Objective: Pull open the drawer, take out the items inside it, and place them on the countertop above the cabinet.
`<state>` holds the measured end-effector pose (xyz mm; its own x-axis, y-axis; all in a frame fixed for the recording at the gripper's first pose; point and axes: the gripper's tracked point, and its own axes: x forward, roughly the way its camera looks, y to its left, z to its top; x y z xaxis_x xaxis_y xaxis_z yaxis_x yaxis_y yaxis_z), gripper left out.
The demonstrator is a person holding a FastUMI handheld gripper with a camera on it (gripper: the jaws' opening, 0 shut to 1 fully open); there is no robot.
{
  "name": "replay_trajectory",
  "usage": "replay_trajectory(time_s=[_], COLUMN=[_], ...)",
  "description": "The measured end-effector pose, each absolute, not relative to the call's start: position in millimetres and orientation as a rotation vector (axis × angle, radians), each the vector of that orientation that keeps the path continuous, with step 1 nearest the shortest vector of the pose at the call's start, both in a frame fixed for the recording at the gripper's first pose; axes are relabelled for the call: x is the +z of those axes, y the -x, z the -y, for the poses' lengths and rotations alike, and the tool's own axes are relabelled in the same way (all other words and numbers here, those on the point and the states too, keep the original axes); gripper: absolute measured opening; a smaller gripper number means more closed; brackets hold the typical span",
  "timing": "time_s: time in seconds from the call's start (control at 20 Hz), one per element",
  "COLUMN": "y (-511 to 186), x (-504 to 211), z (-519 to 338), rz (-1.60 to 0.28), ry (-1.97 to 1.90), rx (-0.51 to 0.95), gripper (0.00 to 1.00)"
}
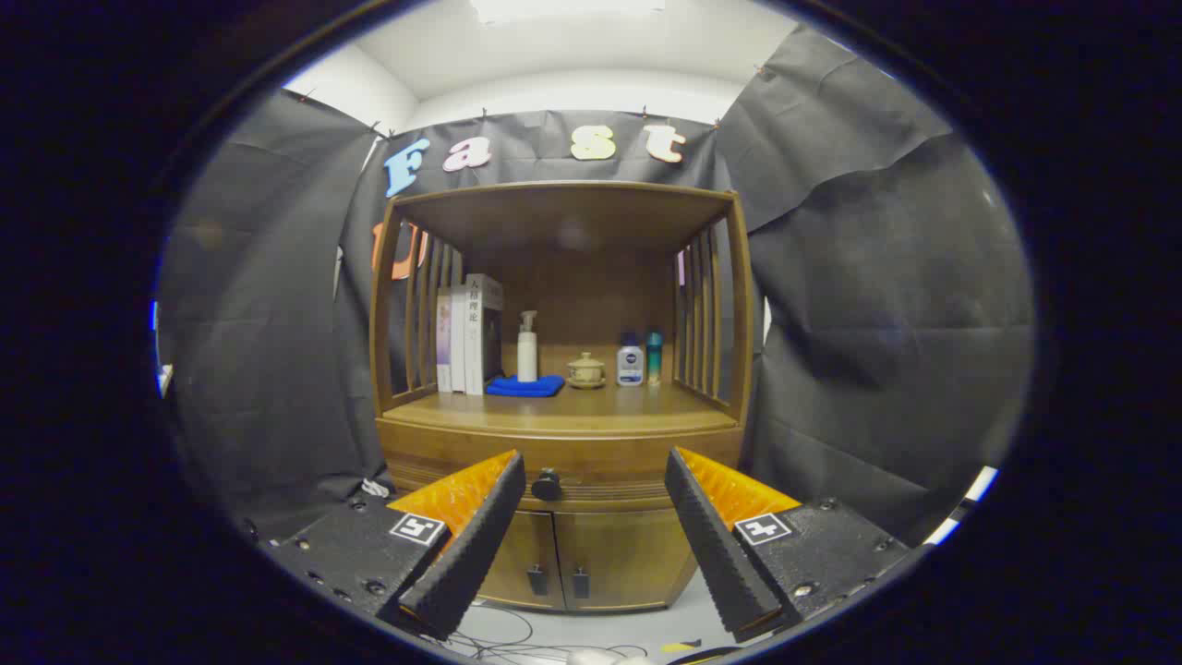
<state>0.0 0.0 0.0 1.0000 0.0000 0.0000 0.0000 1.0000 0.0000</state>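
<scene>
Sitting shut in the cabinet (pixel 605 554) front, just under the countertop (pixel 563 416): the drawer (pixel 572 471), its dark round knob (pixel 547 485) showing between the fingers and closer to the left one. Hovering short of it with the gripper (pixel 596 462) spread wide, gripping nothing, touching nothing. Standing on the countertop, far back under the shelf roof: books (pixel 466 332) upright at left, a pump bottle (pixel 527 349) on a blue cloth (pixel 524 386) just right of them, then a lidded cup (pixel 585 369) on a saucer, then two small bottles (pixel 639 360) side by side at right. Closing off below the drawer: two doors (pixel 577 559) with small dark pulls. Trailing across the pale floor near the cabinet foot: cables (pixel 517 642).
</scene>
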Motion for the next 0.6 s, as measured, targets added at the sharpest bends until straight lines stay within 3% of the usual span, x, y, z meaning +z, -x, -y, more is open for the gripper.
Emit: replay_trajectory(time_s=[0.6], y=[3.9], x=[8.5], z=[-6.7], rz=[0.005], ry=[0.018], rx=[0.01], gripper=[0.99])
